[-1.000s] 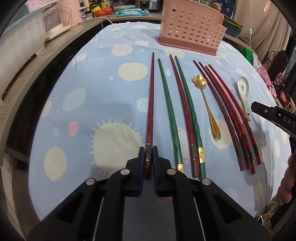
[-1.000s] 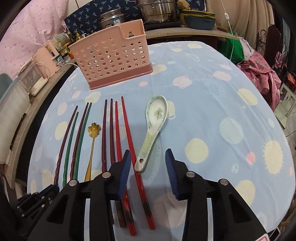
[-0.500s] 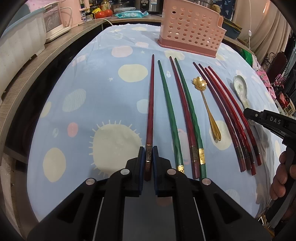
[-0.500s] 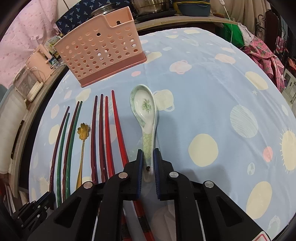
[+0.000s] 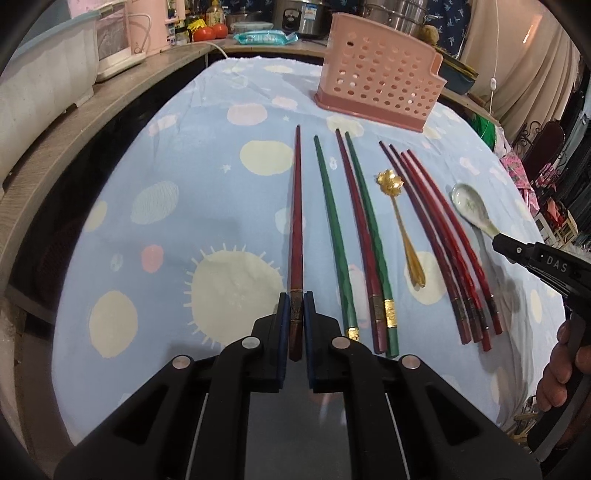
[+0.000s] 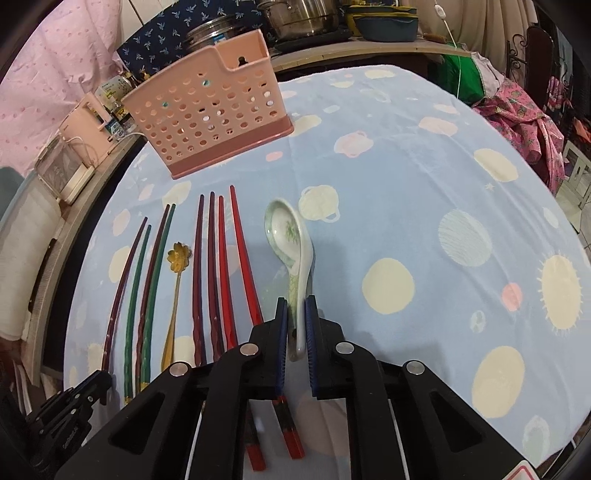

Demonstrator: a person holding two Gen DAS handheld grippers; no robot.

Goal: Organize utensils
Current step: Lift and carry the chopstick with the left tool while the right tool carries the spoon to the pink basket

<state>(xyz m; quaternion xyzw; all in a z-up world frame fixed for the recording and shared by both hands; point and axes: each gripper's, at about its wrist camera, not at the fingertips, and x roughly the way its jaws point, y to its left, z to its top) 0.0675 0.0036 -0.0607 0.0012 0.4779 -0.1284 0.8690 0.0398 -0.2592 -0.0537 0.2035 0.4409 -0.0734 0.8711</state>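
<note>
My left gripper (image 5: 295, 314) is shut on the thick end of a dark red chopstick (image 5: 296, 221) whose tip points toward the pink perforated utensil basket (image 5: 380, 92). My right gripper (image 6: 295, 317) is shut on the handle of a white ceramic spoon (image 6: 288, 236) and holds it tilted, bowl raised off the cloth. Green and red chopsticks (image 5: 365, 236), a gold flower spoon (image 5: 402, 229) and several red chopsticks (image 5: 443, 236) lie in a row on the table. The basket also shows in the right wrist view (image 6: 207, 107).
The table wears a blue cloth with cream spots (image 5: 184, 221). A wooden counter with appliances (image 5: 74, 92) runs along the left edge. Pots and bowls (image 6: 306, 18) stand behind the basket. Pink fabric (image 6: 524, 122) is heaped at the right.
My right gripper closed on the ceramic spoon's handle and lifted it, tilting the bowl up. My left gripper kept its hold on the dark red chopstick and rose slightly.
</note>
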